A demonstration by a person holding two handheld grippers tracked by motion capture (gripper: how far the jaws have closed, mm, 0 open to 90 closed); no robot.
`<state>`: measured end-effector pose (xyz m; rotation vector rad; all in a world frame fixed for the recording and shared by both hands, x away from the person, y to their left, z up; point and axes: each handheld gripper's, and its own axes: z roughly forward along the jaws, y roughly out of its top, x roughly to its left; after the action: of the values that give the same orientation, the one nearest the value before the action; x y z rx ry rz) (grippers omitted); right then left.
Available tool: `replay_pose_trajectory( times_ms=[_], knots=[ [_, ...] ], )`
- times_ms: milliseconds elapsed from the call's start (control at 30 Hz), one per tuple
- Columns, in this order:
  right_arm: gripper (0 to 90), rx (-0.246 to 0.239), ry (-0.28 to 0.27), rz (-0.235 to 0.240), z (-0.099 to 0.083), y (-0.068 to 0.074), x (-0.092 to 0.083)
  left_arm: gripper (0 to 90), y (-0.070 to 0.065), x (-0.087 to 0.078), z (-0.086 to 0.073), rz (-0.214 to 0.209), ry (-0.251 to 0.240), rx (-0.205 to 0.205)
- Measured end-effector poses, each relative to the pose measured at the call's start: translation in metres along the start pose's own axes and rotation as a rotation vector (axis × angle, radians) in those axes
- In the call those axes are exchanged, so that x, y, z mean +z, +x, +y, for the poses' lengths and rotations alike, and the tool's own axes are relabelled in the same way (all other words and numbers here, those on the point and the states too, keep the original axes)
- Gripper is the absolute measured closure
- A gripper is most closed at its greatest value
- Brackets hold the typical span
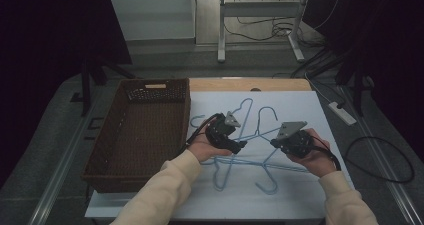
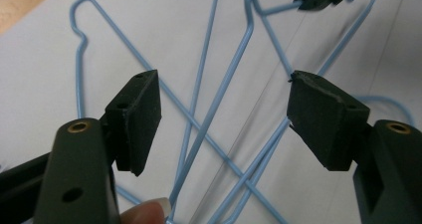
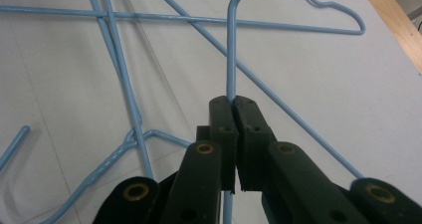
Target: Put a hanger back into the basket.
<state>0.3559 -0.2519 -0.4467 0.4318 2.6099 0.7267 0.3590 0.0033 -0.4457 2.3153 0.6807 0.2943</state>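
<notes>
Several blue wire hangers (image 1: 250,150) lie tangled beneath the wide-spread left gripper (image 2: 224,119); the right gripper (image 3: 234,102) pinches one wire.

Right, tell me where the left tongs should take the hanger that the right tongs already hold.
Judging by the left gripper view, grip a straight wire run of the blue hanger clear of the crossings, coming down from above with the open left tongs straddling that one wire. The hangers lie flat and tangled on the sheet, and the right tongs already pinch one wire.

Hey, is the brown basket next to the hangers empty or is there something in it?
Empty, as far as it shows. In the high view the brown basket has only bare woven floor inside, and the blue hangers all lie outside on the white sheet.
</notes>
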Motion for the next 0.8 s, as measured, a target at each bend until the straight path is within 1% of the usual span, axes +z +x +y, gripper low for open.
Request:
replay_pose_trajectory(
  times_ms=[67, 167, 200, 267, 300, 400, 467, 500, 533, 567, 633, 700, 733, 800],
  knots=[
    [88.0, -0.001, 0.000, 0.005, 0.000, 0.000, 0.000, 33.5, 0.002, 0.005, -0.001, -0.004, 0.019, -0.002],
    [88.0, -0.002, -0.001, 0.005, -0.001, 0.001, 0.001, 35.5, 0.003, 0.010, -0.002, -0.007, 0.033, 0.005],
    [88.0, -0.001, -0.002, 0.005, 0.000, 0.001, 0.001, 36.3, 0.003, 0.013, -0.002, -0.008, 0.042, 0.019],
    [88.0, -0.003, -0.001, 0.007, 0.000, 0.001, 0.000, 38.8, 0.003, 0.015, -0.002, -0.008, 0.054, 0.031],
    [88.0, -0.003, -0.002, 0.007, 0.000, 0.001, 0.000, 40.4, 0.003, 0.018, -0.001, -0.007, 0.068, 0.036],
    [88.0, -0.004, -0.003, 0.005, 0.000, 0.001, 0.000, 48.1, 0.003, 0.022, 0.000, 0.005, 0.105, 0.052],
    [88.0, -0.005, -0.004, 0.004, 0.000, 0.001, 0.000, 52.5, 0.003, 0.025, 0.000, 0.025, 0.128, 0.076],
    [88.0, -0.006, -0.004, 0.004, 0.000, 0.001, 0.000, 56.4, 0.002, 0.026, 0.001, 0.039, 0.137, 0.090],
    [88.0, -0.007, -0.005, 0.004, 0.000, 0.001, 0.000, 60.0, 0.000, 0.027, 0.002, 0.062, 0.146, 0.109],
    [88.0, -0.008, -0.008, 0.001, 0.000, 0.001, 0.000, 65.6, 0.000, 0.027, 0.002, 0.064, 0.156, 0.113],
    [87.9, -0.006, -0.008, 0.000, 0.000, 0.001, 0.000, 72.9, 0.000, 0.028, 0.003, 0.068, 0.163, 0.114],
    [87.9, -0.004, -0.010, 0.000, 0.000, 0.001, -0.001, 78.1, -0.001, 0.026, 0.005, 0.069, 0.160, 0.115],
    [87.9, 0.001, -0.014, -0.001, -0.001, 0.000, -0.001, 78.3, -0.001, 0.025, 0.005, 0.073, 0.156, 0.122],
    [87.8, 0.002, -0.019, -0.005, -0.001, 0.000, -0.001, 78.6, -0.002, 0.024, 0.006, 0.075, 0.146, 0.121]
  ],
)
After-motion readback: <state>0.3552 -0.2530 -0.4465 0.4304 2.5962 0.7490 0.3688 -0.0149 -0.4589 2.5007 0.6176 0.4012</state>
